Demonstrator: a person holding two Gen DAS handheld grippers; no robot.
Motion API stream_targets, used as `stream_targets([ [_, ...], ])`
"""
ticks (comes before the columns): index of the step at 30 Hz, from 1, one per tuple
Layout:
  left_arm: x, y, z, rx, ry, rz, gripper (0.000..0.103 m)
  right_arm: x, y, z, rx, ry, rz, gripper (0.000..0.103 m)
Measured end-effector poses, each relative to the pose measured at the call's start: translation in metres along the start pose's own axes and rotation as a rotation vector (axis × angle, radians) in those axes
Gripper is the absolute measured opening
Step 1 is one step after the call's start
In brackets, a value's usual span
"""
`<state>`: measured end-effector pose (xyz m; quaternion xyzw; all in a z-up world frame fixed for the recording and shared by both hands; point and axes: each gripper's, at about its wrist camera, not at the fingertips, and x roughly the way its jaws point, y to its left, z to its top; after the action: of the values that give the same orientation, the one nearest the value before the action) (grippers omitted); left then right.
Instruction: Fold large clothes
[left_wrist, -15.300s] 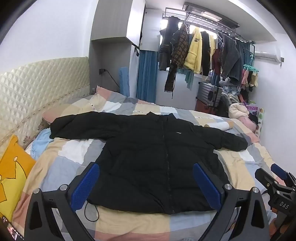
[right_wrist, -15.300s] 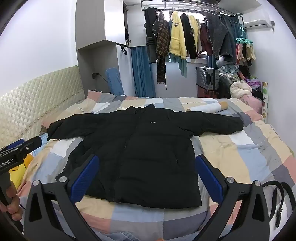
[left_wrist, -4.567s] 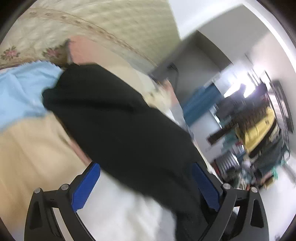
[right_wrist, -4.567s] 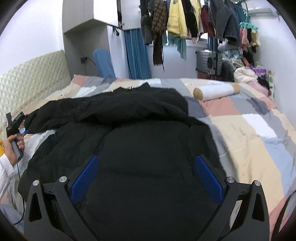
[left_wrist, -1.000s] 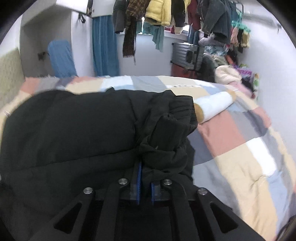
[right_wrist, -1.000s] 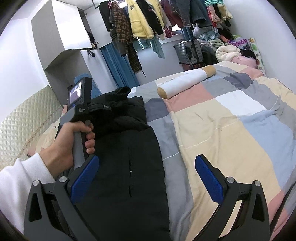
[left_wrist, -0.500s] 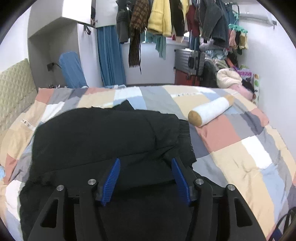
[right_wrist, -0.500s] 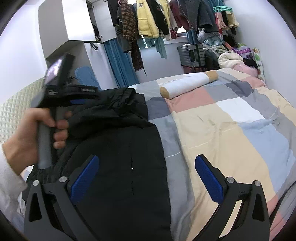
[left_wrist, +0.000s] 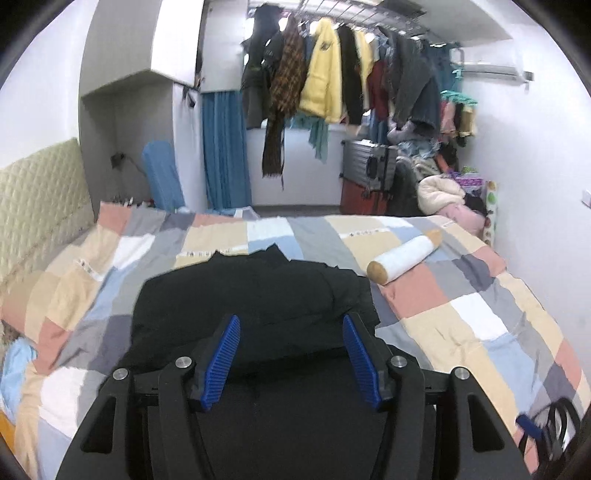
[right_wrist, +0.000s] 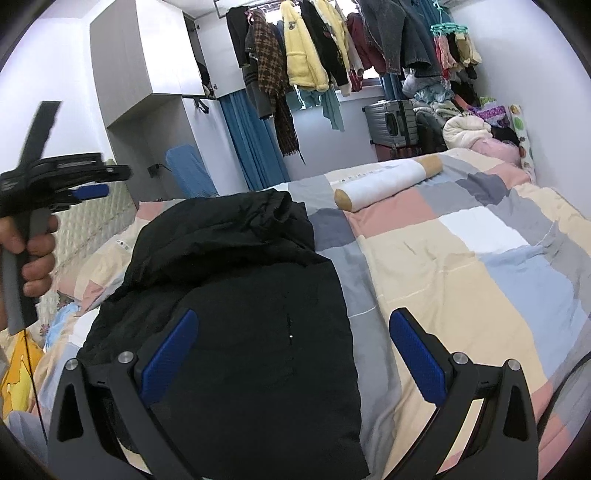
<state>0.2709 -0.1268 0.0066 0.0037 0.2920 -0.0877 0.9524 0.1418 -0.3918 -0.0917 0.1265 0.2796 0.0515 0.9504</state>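
A black puffer jacket lies on the bed with both sleeves folded across its upper body, making a narrow block; it also shows in the right wrist view. My left gripper is open and empty, held above the jacket's middle. In the right wrist view the left gripper is raised at the left, held in a hand. My right gripper is open wide and empty, over the jacket's lower right edge.
The patchwork quilt covers the bed. A white and tan bolster lies to the right of the jacket's collar. A quilted headboard is at the left. Hanging clothes and a suitcase stand beyond the bed. A yellow pillow lies at the left.
My left gripper has let go of the folded left sleeve, opened, and lifted back and up from the jacket. The right gripper stays open and has shifted slightly.
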Motion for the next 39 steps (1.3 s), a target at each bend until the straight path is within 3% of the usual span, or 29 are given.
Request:
stream_targets([
  [6, -0.034, 0.017, -0.026, 0.046, -0.043, 0.006, 0.058, -0.024, 0.026, 0.005, -0.091, -0.076, -0.001, 0.103],
  [8, -0.040, 0.022, -0.035, 0.050, -0.054, 0.025, 0.058, -0.026, 0.033, 0.005, -0.110, -0.078, -0.004, 0.103],
  [15, -0.052, 0.049, -0.081, -0.017, -0.066, -0.014, 0.058, -0.018, 0.047, 0.000, -0.152, -0.035, 0.018, 0.103],
  [22, -0.038, 0.075, -0.119, -0.026, -0.025, -0.007, 0.058, -0.013, 0.053, -0.004, -0.155, -0.004, 0.031, 0.103],
  [27, -0.032, 0.096, -0.140, -0.097, -0.028, -0.020, 0.058, -0.007, 0.059, -0.007, -0.157, 0.017, 0.034, 0.103],
  [32, -0.028, 0.105, -0.160, -0.102, -0.010, -0.004, 0.058, -0.001, 0.065, -0.008, -0.166, 0.022, -0.006, 0.103],
  [39, -0.008, 0.121, -0.183, -0.157, 0.082, -0.040, 0.058, 0.020, 0.055, -0.002, -0.144, 0.102, -0.006, 0.103],
])
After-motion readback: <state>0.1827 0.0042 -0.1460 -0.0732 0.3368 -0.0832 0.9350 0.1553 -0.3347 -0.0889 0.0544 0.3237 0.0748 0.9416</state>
